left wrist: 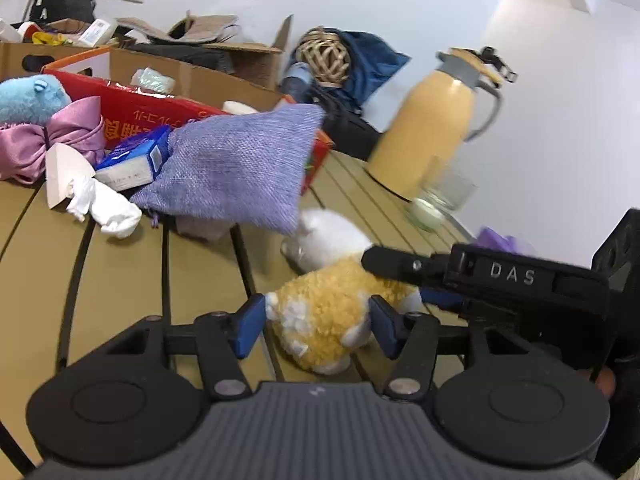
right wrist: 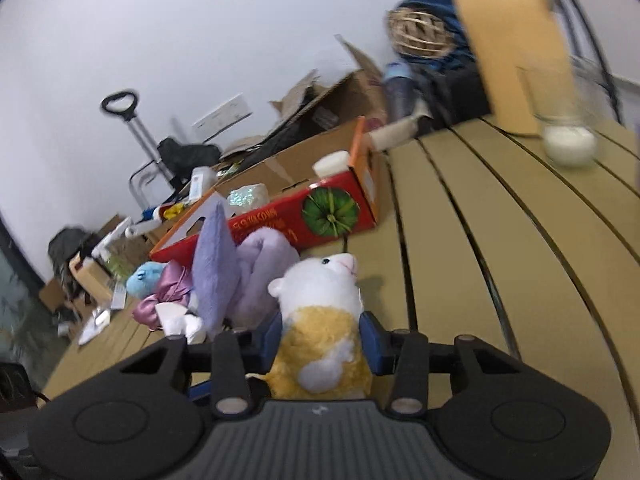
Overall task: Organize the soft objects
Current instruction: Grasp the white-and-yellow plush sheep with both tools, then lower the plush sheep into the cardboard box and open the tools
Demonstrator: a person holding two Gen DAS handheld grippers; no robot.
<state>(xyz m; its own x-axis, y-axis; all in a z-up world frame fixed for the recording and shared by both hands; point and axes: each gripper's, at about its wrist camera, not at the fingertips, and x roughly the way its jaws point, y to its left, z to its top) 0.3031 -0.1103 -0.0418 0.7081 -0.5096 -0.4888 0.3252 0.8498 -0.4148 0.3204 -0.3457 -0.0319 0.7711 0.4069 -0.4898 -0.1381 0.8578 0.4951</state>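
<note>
Both grippers, left (left wrist: 318, 326) and right (right wrist: 322, 340), half-closed, pinch plush toy (left wrist: 324, 312) between jaws; squeeze evenly, lift together.

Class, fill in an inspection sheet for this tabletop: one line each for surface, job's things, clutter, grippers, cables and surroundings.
Surface: tan slatted table, dark gaps between slats.
Job's things: yellow-and-white plush toy lying on the table; purple burlap pouch, pink satin bag, blue plush and white sock piled by the red box.
Clutter: yellow thermos jug, glass jar, small blue carton.
Grippers: left gripper and right gripper each have blue pads pressing the plush toy's sides.
Cables: nothing seen.
Surroundings: white wall, cardboard boxes, wicker ball, hand trolley.
</note>
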